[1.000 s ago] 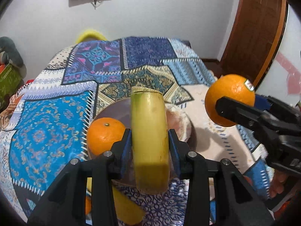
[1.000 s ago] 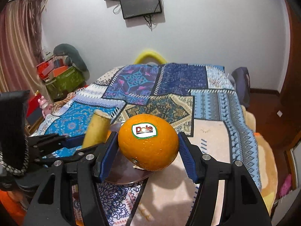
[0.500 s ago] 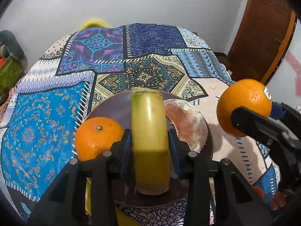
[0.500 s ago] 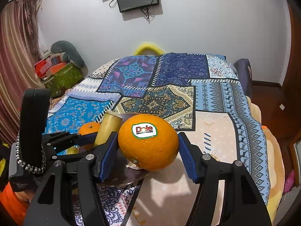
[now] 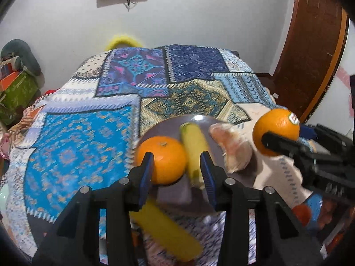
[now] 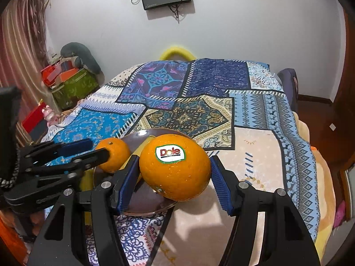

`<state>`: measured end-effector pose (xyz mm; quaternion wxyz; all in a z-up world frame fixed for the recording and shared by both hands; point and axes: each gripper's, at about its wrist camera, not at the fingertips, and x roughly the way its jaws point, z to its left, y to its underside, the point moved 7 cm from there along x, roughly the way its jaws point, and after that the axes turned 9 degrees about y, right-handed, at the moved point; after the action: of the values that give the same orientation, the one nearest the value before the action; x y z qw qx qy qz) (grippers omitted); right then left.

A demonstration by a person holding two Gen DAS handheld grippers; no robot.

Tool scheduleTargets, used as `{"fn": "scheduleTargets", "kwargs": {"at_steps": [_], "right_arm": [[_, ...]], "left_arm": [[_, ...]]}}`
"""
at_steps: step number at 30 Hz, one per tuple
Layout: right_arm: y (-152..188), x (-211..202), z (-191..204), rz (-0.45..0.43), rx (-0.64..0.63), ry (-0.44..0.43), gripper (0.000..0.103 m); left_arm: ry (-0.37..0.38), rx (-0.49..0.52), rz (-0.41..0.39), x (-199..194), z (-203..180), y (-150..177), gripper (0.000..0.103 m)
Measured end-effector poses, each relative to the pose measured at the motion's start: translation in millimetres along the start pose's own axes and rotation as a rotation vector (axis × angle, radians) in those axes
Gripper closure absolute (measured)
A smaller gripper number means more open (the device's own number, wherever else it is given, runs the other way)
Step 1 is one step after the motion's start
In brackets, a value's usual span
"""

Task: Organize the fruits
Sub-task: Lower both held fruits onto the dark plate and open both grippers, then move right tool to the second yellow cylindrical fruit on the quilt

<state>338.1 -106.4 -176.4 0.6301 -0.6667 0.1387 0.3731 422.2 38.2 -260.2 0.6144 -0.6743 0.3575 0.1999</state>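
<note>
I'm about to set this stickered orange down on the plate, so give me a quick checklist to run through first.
1. Right gripper firmly clamped on the Dole orange: ok.
2. Left gripper open, banana piece lying on the plate: ok.
3. Left gripper out of the way: not ok, its fingers straddle the small orange and the banana piece.
4. Free spot on the plate: cannot tell; two fruits and a peeled piece fill much of it.
5. Orange over the plate: not ok, it hangs near the right rim.
</note>
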Motion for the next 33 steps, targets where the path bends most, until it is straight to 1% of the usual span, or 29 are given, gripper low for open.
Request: {"fn": "scheduleTargets", "kwargs": {"at_steps": [6,9,15,19,22,27,33], "right_arm": [[-2,15,18,0.026,-0.024,-0.011,0.043],[-3,29,26,0.047,-0.036,0.001,0.043],[2,52,30,0.104,-0.052,0.04,0.043],[3,52,34,0.11,-0.073,0.061,0.041],[2,49,37,0.111,-0.071,0.047,0.041],[4,37,40,0.107,-0.092,0.047,0.041],[8,5,46,0.081,-0.114,0.043,0.041]], "left_arm": [[-0.029,-0.004,0.007,-17,27,18,0.059],[-0.044,-0.006,0.006,-21,37,24,0.059],[-0.032,-0.022,-0.01,-28,48,29,0.054],[-0.027,-0.028,-0.006,-28,50,32,0.054],[-0.023,-0.035,-0.004,-30,48,34,0.054],[-0.022,-0.042,-0.013,-42,43,35,0.054],[-0.028,-0.036,-0.034,-68,35,39,0.052]]}}
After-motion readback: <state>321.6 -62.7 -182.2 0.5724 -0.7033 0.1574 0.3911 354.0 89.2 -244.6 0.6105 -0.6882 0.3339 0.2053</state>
